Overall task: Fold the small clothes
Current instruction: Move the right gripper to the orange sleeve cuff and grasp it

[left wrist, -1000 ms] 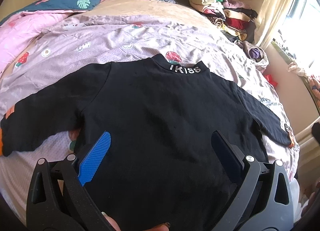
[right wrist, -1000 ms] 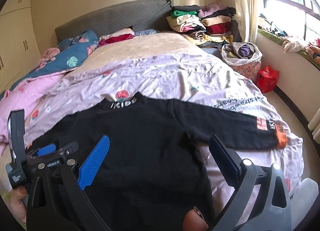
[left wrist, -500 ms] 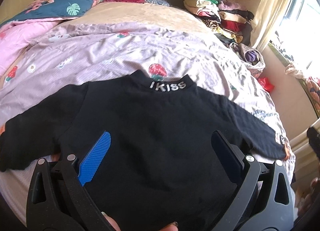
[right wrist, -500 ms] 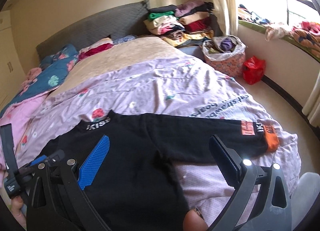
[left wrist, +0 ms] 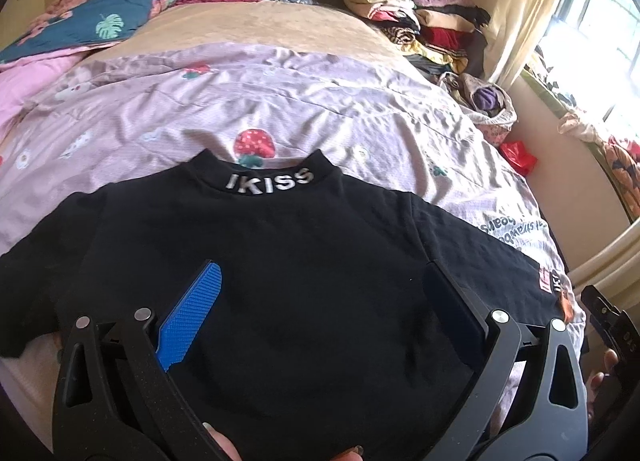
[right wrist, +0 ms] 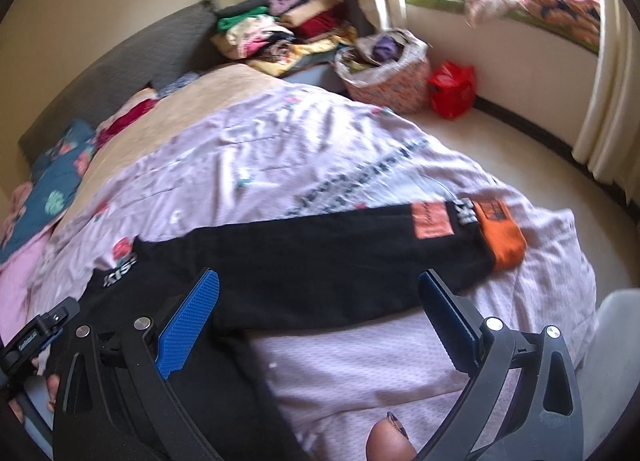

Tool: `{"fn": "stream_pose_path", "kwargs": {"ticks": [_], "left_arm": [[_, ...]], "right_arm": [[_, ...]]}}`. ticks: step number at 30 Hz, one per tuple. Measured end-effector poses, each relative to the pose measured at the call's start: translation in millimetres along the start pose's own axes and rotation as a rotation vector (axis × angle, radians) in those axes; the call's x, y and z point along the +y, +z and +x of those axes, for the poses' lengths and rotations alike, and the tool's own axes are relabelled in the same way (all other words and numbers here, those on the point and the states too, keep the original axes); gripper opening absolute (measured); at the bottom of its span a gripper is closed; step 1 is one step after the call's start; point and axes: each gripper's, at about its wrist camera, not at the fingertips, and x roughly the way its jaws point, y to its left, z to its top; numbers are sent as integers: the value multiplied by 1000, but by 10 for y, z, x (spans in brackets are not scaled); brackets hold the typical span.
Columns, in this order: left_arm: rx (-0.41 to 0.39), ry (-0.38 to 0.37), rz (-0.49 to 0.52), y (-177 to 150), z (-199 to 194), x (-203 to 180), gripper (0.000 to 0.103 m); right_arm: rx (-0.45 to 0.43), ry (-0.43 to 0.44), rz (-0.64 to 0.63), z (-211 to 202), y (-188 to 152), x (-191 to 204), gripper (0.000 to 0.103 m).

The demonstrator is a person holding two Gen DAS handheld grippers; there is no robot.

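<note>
Lilac printed bedcover fills most of both views, rumpled and soft, and that's the first worry: anything folded on it can drag the cover along and end up crooked. On top of it, in the lower middle of the left view, the black IKISS sweatshirt lies flat, collar toward the top of the frame and both sleeves spread out. The right view shows its right sleeve stretched across the middle to an orange cuff at the right.

Left claw is wide open over the chest with nothing in it; right claw is also wide open, hovering just over that sleeve near the shoulder. My guess is the sleeve gets folded in next. Risks as I see them: a pinch that catches the cover too, a grab of one fabric layer so it bunches up, or the far cuff trailing and twisting. The right view is pretty blurry too.
</note>
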Motion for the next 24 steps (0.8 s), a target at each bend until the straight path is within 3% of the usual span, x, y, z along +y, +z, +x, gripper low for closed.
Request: {"fn": "stream_pose_path", "kwargs": {"ticks": [11,24], "left_arm": [[65,15,54,-123,377,-245,95],[119,40,72,-254,743,-290,95]], "right_arm": [[88,-64,204,505,-78,-793,99],[145,-120,350,954,-27,-1313,99]]}}
